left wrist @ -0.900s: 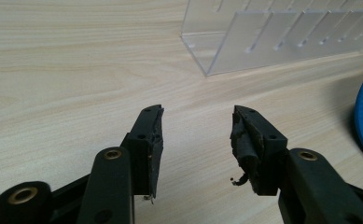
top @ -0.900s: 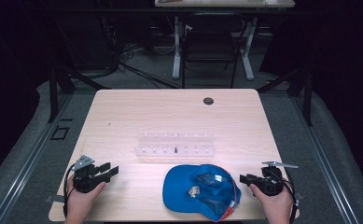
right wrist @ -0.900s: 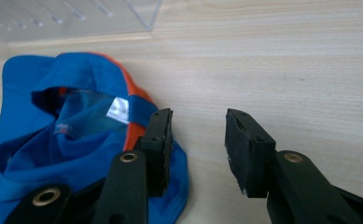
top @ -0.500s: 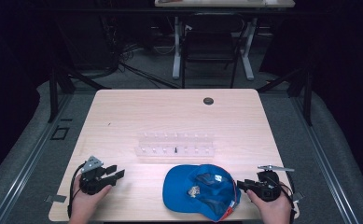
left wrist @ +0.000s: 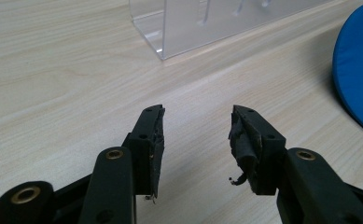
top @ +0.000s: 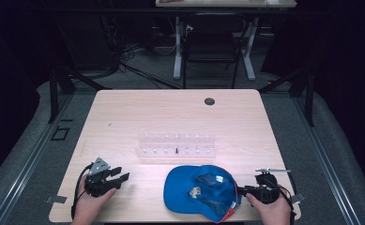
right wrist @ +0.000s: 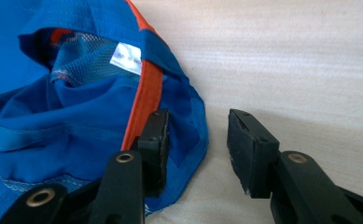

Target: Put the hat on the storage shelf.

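Note:
A blue cap with an orange band lies upside down near the table's front edge. In the right gripper view its open inside shows a white label. My right gripper is at the cap's right edge and stands open; its left jaw lies over the cap's rim, and bare wood shows in most of the gap. My left gripper rests open at the front left, pointing toward the cap, with only tabletop between its fingers. The cap's brim shows at that view's right edge.
A clear plastic rack stands across the middle of the table, with a small black piece in it; its near corner is ahead of my left gripper. A black grommet sits at the back. Chair and desk legs stand beyond the table.
My left gripper has slid to the right, toward the cap. My right gripper has drawn in toward the front edge and up to the cap's rim. The cap and rack have stayed put.

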### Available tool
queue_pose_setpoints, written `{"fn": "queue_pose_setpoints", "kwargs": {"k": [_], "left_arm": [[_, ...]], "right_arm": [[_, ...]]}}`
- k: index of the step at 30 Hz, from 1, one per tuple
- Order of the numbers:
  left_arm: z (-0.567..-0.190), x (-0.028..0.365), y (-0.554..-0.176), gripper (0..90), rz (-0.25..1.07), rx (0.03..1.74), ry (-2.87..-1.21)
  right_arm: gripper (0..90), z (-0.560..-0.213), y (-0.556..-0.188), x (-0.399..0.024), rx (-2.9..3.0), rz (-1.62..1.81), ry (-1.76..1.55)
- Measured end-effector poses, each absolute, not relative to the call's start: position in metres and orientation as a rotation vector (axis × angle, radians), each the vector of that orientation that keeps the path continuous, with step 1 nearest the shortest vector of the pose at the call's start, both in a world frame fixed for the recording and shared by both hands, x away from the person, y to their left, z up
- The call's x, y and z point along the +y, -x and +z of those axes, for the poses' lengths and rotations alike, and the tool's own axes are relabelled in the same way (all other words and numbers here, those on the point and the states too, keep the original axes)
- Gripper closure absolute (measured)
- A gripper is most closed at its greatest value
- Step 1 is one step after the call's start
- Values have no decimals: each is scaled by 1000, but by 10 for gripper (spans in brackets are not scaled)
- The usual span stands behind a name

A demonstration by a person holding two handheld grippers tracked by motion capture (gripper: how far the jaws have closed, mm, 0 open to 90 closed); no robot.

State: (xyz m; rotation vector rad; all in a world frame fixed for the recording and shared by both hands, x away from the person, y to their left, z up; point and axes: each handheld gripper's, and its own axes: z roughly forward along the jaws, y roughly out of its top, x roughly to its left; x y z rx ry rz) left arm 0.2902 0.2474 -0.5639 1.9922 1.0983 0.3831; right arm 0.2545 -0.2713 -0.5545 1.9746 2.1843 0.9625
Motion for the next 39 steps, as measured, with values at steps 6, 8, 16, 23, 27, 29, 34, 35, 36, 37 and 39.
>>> {"fn": "queue_pose_setpoints", "kwargs": {"k": [6, 8, 16, 23, 27, 29, 34, 35, 36, 37, 39], "left_arm": [[-564, 248, -290, 549, 393, 1097, -1985], [-564, 248, -290, 549, 386, 1104, -1980], [-565, 248, -290, 550, 392, 1107, -1987], [-565, 248, -290, 551, 399, 1109, -1986], [-565, 250, -290, 552, 398, 1112, -1983], [-564, 250, -290, 553, 400, 1116, -1979], [-564, 251, -290, 555, 401, 1121, -1976], [-564, 251, -289, 558, 401, 1120, -1978], [-564, 251, -289, 558, 399, 1120, -1978], [-564, 251, -289, 558, 399, 1122, -1976], [-564, 251, -289, 560, 400, 1122, -1972]], "right_arm": [[594, -559, -256, -269, 2207, 982, -1995], [597, -560, -257, -268, 2226, 975, -1983], [673, -560, -258, -261, 2250, 940, -1958], [830, -562, -261, -259, 2259, 924, -1951], [887, -561, -264, -261, 2260, 978, -1954], [890, -559, -265, -263, 2270, 970, -1947], [895, -555, -271, -265, 2290, 961, -1932], [895, -553, -272, -264, 2297, 945, -1926], [895, -551, -274, -264, 2313, 929, -1913], [895, -548, -276, -263, 2325, 906, -1907], [896, -543, -281, -263, 2340, 882, -1898]]}}
